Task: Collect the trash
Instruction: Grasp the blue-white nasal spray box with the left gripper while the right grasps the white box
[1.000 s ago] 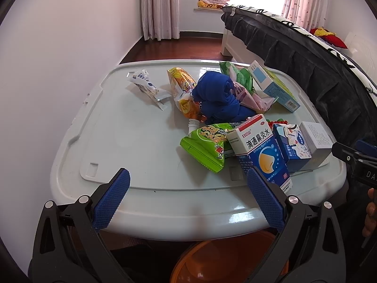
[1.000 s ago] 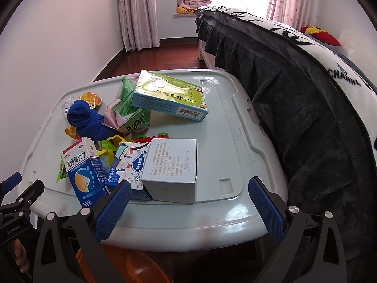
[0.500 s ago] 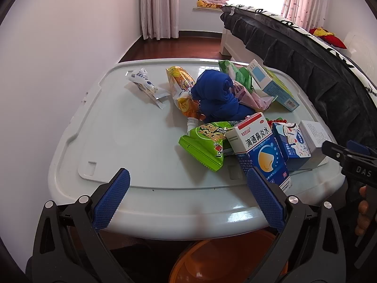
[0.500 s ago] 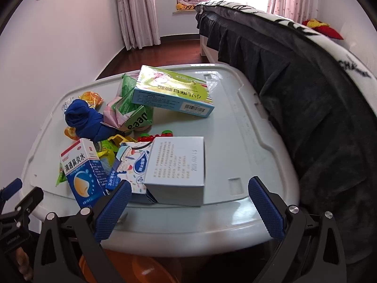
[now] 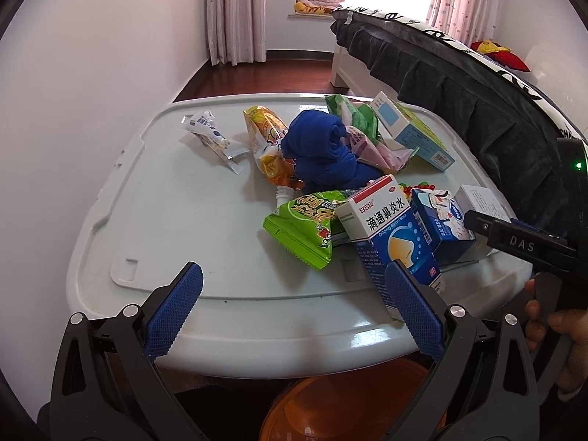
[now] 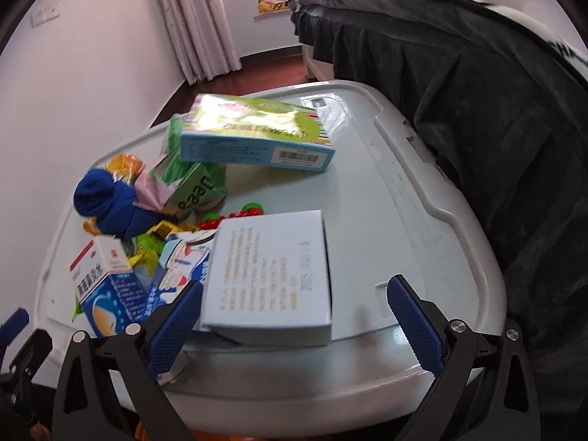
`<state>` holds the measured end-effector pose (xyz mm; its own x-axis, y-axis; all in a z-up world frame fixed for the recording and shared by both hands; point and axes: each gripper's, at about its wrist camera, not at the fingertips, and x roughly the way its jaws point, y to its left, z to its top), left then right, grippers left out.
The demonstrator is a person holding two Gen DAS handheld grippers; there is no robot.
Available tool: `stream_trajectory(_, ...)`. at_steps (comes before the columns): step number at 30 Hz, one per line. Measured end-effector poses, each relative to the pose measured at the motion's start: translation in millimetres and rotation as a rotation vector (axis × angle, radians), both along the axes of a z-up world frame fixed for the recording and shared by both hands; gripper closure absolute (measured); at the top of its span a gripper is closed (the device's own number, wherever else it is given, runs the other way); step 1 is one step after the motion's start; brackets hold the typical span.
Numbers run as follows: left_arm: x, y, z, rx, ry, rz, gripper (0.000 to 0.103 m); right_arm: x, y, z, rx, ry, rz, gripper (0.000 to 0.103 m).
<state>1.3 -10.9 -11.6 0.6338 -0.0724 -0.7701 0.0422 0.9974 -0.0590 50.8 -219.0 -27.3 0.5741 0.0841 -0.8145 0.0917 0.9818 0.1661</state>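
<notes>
Pale grey-white bin lid (image 5: 191, 202) carries a royal-blue cloth bundle (image 5: 323, 147), a lime-green snack bag (image 5: 301, 228) with yellow lettering, an orange-yellow pouch (image 5: 266, 139) and a white sachet (image 5: 211, 136) with blue print. Blue-and-white medicine box (image 5: 389, 231) has a red band and an orange circle; the plain white carton (image 6: 272, 275) shows faint yellowish text, the long box (image 6: 257, 132) is lime green with striped edges and light-blue sides. Blue cross-hatched pads (image 5: 172, 312) on black gripper frames; orange bucket (image 5: 352, 404) below, black ruffled bed cover (image 6: 496, 110), pink patterned curtains (image 5: 235, 11).
</notes>
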Motion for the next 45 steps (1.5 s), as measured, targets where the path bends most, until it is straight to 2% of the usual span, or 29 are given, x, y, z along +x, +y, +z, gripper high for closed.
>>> stream_trajectory(4,0,-1,-2,-0.013,0.008,-0.006,0.007,1,-6,-2,0.047,-0.024,-0.005,0.021)
stream_trajectory(6,1,-3,-3,-0.013,0.013,-0.012,0.007,2,-9,-4,0.082,-0.037,-0.005,0.037)
stream_trajectory(15,-1,-12,-10,-0.009,0.038,-0.029,0.007,2,-9,-4,0.098,-0.074,0.02,0.041)
stream_trajectory(19,-6,-20,-14,-0.025,0.049,-0.024,0.007,-8,-16,13,0.129,-0.119,0.017,0.041)
stream_trajectory(22,-10,-29,-18,-0.061,0.055,-0.004,0.007,-13,-23,31,0.115,-0.152,0.018,0.041)
stream_trajectory(24,-12,-38,-21,-0.116,0.065,0.017,0.007,-17,-28,42,0.099,-0.177,0.026,0.041)
stream_trajectory(28,-10,-56,-18,-0.17,0.034,0.062,0.007,-27,-41,58,0.069,-0.227,0.041,0.041)
stream_trajectory(31,1,-61,-15,-0.192,0.031,0.158,0.007,-32,-49,61,0.056,-0.245,0.041,0.041)
stream_trajectory(35,23,-53,-27,-0.259,0.069,0.337,0.007,-35,-58,58,0.086,-0.241,0.033,0.041)
stream_trajectory(37,31,-50,-34,-0.282,0.083,0.385,0.007,-36,-59,56,0.091,-0.238,0.035,0.041)
stream_trajectory(38,35,-50,-37,-0.285,0.086,0.395,0.007,-36,-59,55,0.093,-0.237,0.036,0.041)
stream_trajectory(43,53,-60,-48,-0.204,0.108,0.394,0.007,-35,-61,50,0.102,-0.23,0.046,0.041)
stream_trajectory(44,56,-62,-52,-0.184,0.116,0.388,0.012,-35,-61,49,0.106,-0.227,0.045,0.041)
stream_trajectory(45,56,-62,-54,-0.172,0.11,0.384,0.024,-35,-62,49,0.105,-0.226,0.044,0.041)
